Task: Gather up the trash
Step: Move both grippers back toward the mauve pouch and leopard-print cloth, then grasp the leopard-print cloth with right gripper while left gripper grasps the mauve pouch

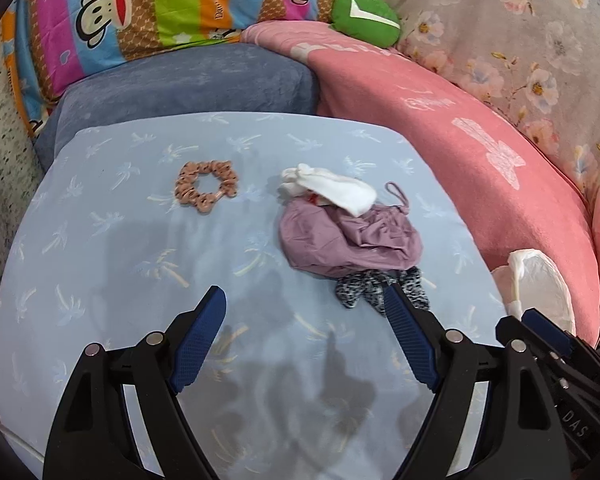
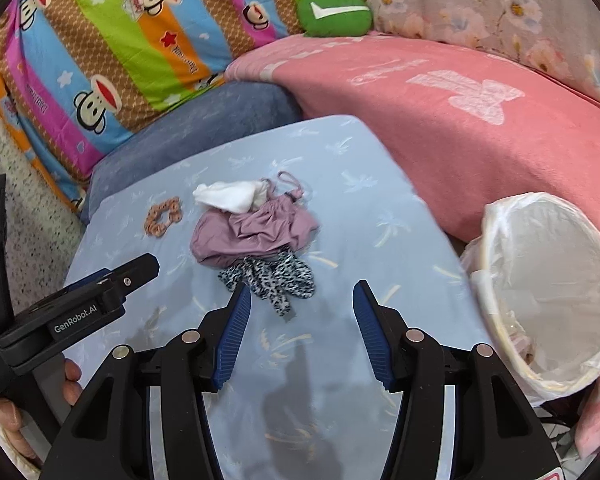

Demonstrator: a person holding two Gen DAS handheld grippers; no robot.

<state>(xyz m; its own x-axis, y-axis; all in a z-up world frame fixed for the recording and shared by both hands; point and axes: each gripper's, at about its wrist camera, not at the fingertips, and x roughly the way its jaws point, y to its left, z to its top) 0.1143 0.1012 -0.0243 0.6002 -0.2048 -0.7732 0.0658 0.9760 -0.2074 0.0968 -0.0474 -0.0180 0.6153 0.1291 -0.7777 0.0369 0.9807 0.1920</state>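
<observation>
The mauve cloth bundle lies on the pale blue palm-print bed sheet and serves as the landmark. A white crumpled tissue rests on its far edge, touching it. A leopard-print fabric piece pokes out from under its near edge. A peach scrunchie lies apart from it, to its left. The white-lined trash bin stands well to its right, beside the pink blanket.

The right gripper hovers on the near side of the bundle, its fingers spread and nothing between them; the leopard-print piece lies just beyond the tips. The left gripper hovers near the bundle's lower left, fingers spread wide and empty, its right fingertip over the leopard-print piece in that view.
</observation>
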